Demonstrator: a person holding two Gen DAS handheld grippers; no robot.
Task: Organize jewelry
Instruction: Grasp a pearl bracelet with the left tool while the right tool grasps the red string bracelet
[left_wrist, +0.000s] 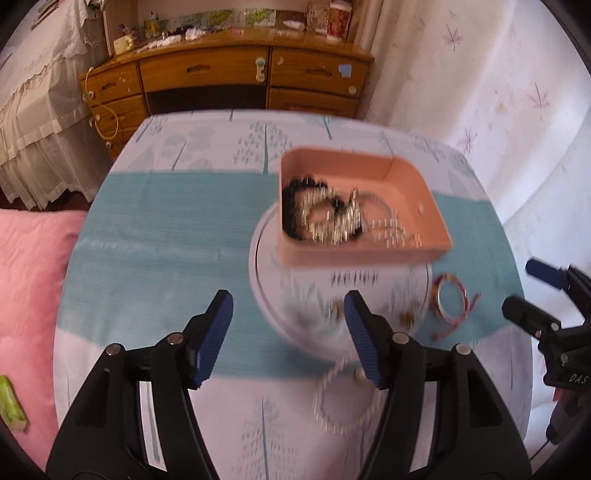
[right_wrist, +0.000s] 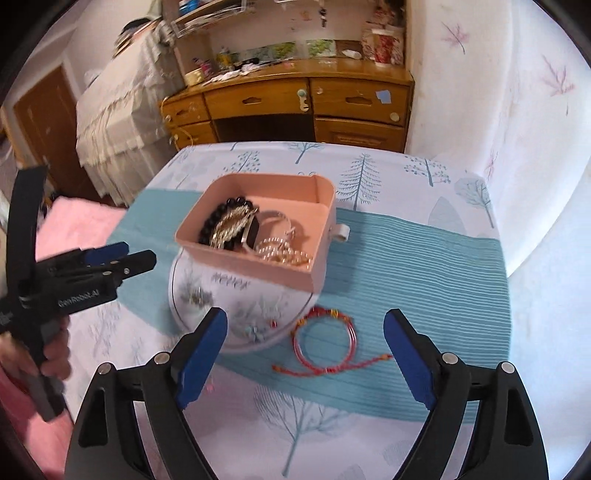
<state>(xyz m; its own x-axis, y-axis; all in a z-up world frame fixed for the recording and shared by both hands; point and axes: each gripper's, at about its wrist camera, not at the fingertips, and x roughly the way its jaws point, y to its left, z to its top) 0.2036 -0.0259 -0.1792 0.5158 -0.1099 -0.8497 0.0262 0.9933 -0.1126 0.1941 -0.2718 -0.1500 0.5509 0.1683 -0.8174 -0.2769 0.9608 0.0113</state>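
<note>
A pink box (left_wrist: 406, 173) (right_wrist: 321, 206) holds a black bead bracelet, silver pieces and pearls. It rests on the back of a white round plate (left_wrist: 266, 295) (right_wrist: 192, 314), where small earrings (left_wrist: 406, 317) lie. A red cord bracelet (left_wrist: 450, 299) (right_wrist: 325, 339) lies on the teal cloth to the right of the plate. A pearl bracelet (left_wrist: 347, 398) lies on the cloth, partly behind my left gripper's right finger. My left gripper (left_wrist: 288, 325) (right_wrist: 136, 254) hangs open over the plate's near left, holding nothing. My right gripper (right_wrist: 304, 321) (left_wrist: 524, 288) is open above the red bracelet.
The table wears a tree-print cloth (right_wrist: 369, 177) with a teal band. A wooden dresser (left_wrist: 221, 74) stands beyond the far edge. A pink cushion (left_wrist: 29, 280) lies to the left and a white flowered drape (right_wrist: 517, 110) to the right. A hand (right_wrist: 55, 354) grips the left tool.
</note>
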